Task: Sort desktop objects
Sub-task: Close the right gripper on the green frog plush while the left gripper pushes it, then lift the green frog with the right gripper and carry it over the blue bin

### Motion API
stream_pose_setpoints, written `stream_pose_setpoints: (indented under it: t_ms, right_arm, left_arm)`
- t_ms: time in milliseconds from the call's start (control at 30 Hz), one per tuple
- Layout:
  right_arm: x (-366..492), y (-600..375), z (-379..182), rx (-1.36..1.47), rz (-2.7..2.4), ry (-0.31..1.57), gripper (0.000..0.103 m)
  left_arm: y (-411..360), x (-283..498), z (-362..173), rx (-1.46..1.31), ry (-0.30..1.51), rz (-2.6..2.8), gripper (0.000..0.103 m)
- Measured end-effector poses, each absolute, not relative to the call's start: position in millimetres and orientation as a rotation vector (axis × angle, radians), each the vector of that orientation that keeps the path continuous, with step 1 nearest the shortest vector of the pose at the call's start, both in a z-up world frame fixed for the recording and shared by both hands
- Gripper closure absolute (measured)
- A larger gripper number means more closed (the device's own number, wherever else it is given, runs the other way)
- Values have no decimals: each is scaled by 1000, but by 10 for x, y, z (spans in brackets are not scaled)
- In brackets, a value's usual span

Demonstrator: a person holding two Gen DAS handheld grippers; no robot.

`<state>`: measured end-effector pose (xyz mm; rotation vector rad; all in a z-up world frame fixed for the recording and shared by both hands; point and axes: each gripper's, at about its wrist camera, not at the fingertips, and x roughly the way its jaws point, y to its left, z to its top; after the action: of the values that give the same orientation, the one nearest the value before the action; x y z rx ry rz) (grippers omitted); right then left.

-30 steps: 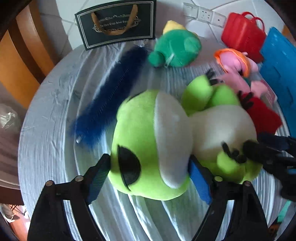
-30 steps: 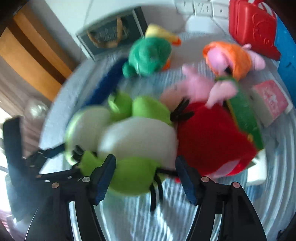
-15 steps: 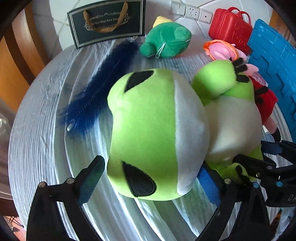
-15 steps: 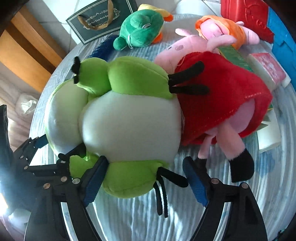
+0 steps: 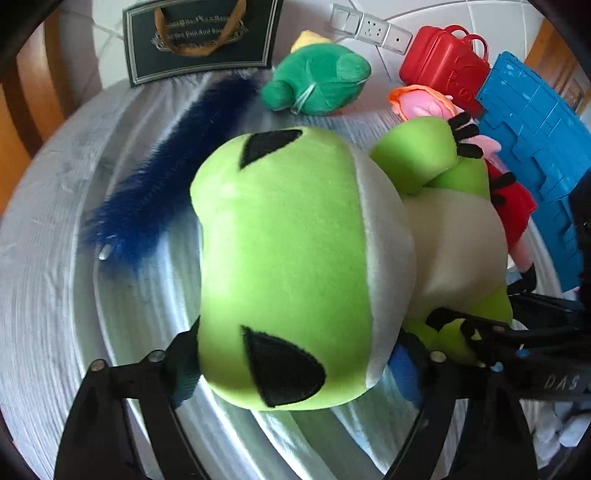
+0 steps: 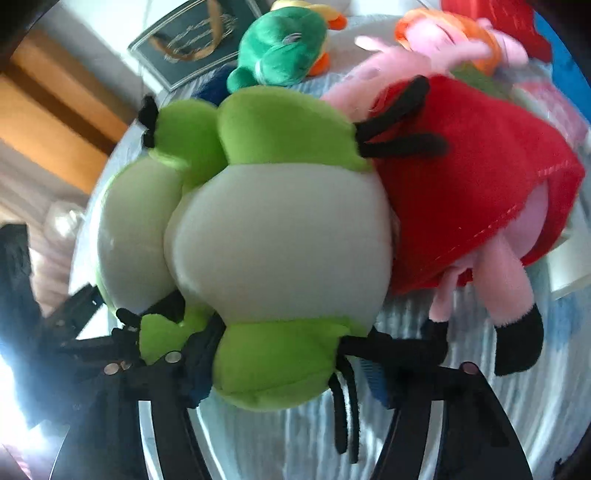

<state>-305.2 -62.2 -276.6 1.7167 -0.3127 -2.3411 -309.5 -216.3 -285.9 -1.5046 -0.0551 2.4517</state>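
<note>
White tiled wall and a socket strip (image 5: 371, 27) stand behind a round table (image 5: 40, 258) covered in pale striped cloth. Against the table's far edge stands a dark gift bag (image 5: 201, 38). Near that edge lie a green plush duck (image 5: 319, 88) and a red plastic case (image 5: 441, 62); a blue brick-pattern board (image 5: 532, 144) occupies the right edge. A blue fluffy brush (image 5: 166, 173) runs from the far edge toward the left side.

At the table's middle lies the lime-green plush frog (image 5: 288, 258), belly toward the right wrist view. Touching its flank is a pink plush pig in a red dress (image 6: 469, 184); a second pink plush with orange hair (image 6: 458, 33) lies beyond it.

Left gripper (image 5: 291, 354): jaws closing, the frog's head between them, both pads against its sides. Right gripper (image 6: 288, 365): jaws closing, the frog's lower green body between them; the left pad touches the plush, contact of the right pad cannot be confirmed, black limb strands intervening.
</note>
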Motion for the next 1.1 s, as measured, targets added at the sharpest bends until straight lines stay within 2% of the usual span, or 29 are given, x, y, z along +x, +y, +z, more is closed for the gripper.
stream_pose_setpoints:
  t_ms: [133, 433, 867, 1100]
  right_arm:
    - [-2960, -660, -2683, 1680, -2357, -282, 46]
    - [-2587, -671, -2384, 1537, -2386, -268, 47]
    - [-1805, -185, -1377, 1204, -2569, -338, 47]
    - [-1540, 332, -904, 1054, -2699, -349, 47]
  left_arm:
    - [-2148, -2946, -2786, -1461, -36, 2497, 29]
    - [-2112, -2465, -2456, -1320, 5, 2621, 30]
    - [-1688, -1960, -1394, -941, 132, 2687, 30]
    - [-1094, -1849, -908, -769, 171, 2659, 30]
